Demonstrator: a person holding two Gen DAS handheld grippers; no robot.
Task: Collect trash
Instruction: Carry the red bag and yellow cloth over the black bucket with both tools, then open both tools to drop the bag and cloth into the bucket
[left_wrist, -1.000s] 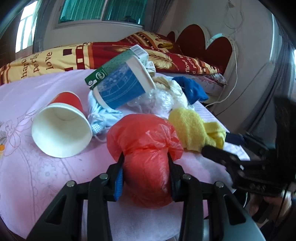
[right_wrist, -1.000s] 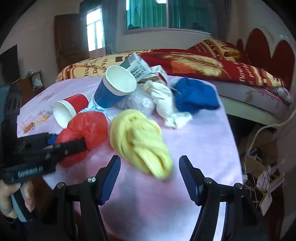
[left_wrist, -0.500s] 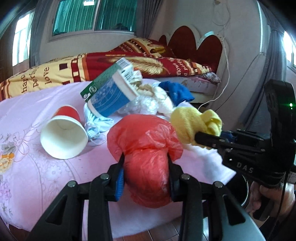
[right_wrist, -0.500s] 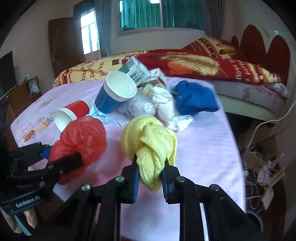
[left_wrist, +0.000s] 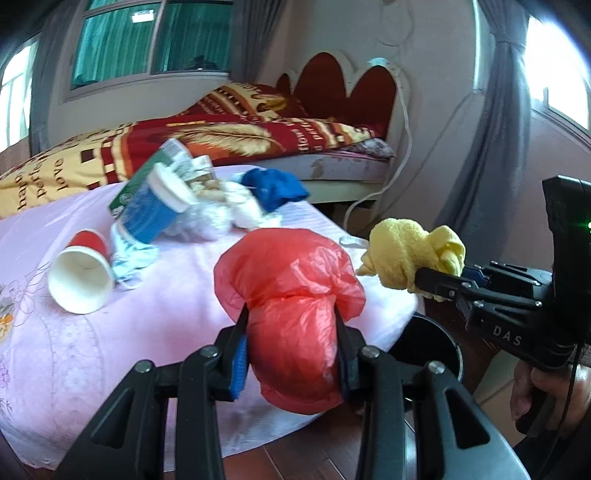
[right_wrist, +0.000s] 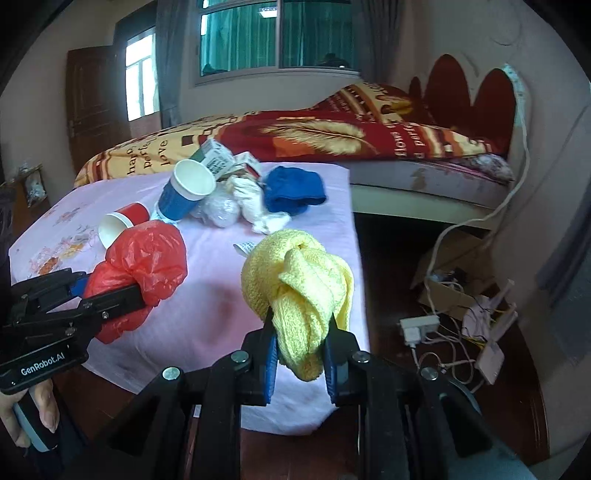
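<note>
left claw (left_wrist: 290, 325) clamps red bag (left_wrist: 291, 295), long axis along fingers.

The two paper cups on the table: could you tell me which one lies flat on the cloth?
The red cup lies on its side on the pink cloth, mouth toward the camera. The blue cup is propped at a tilt on the trash pile.

Both tools are showing black angular plastic arms with silver screws and blue pads inside the fingers. The left tool (left_wrist: 291, 354) is wearing white "GenRobot.AI" lettering and a light-blue grip; the right tool (right_wrist: 300, 354) is carrying "DAS" lettering, a glowing green light and a thin black cable.
</note>
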